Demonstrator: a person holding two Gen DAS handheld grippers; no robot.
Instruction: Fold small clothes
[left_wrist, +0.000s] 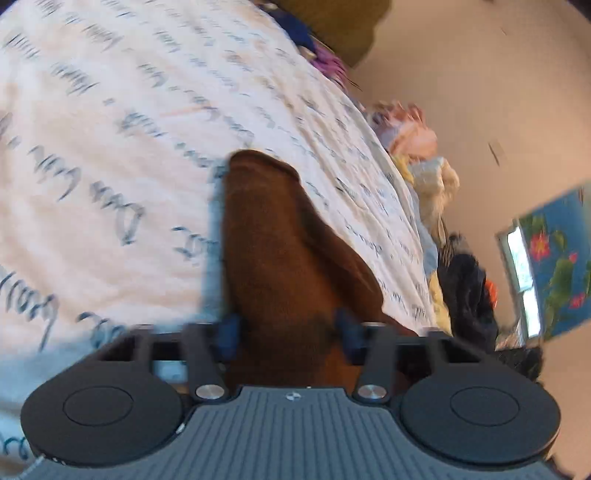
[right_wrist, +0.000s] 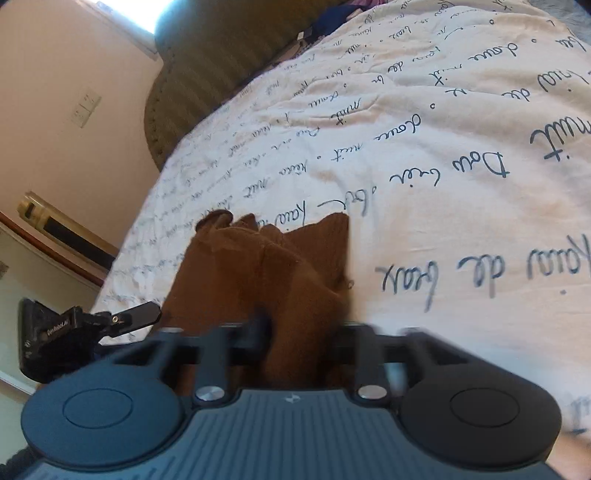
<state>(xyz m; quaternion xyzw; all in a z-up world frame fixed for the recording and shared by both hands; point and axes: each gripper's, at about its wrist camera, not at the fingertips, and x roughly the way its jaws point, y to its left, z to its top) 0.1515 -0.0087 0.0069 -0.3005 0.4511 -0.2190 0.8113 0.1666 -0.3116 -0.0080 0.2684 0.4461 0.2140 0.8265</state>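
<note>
Bed cover (left_wrist: 122, 122): white, printed with dark cursive script; "Dow" and "mit" are legible in the right wrist view, blurred in the left.
Clothes pile (left_wrist: 436, 206): heaped at the bed's far edge, items hard to tell apart.
Brown garment (left_wrist: 280, 258): bunched on the cover, near end hidden behind both tools.
Left hand-held gripper (left_wrist: 290, 332): clamped on the brown garment.
Right hand-held gripper (right_wrist: 301, 334): fingers blurred, closed on the same cloth.

open bedspread (right_wrist: 424, 155) around brown garment (right_wrist: 266, 266), clothes pile (left_wrist: 436, 177) along one edge
</note>
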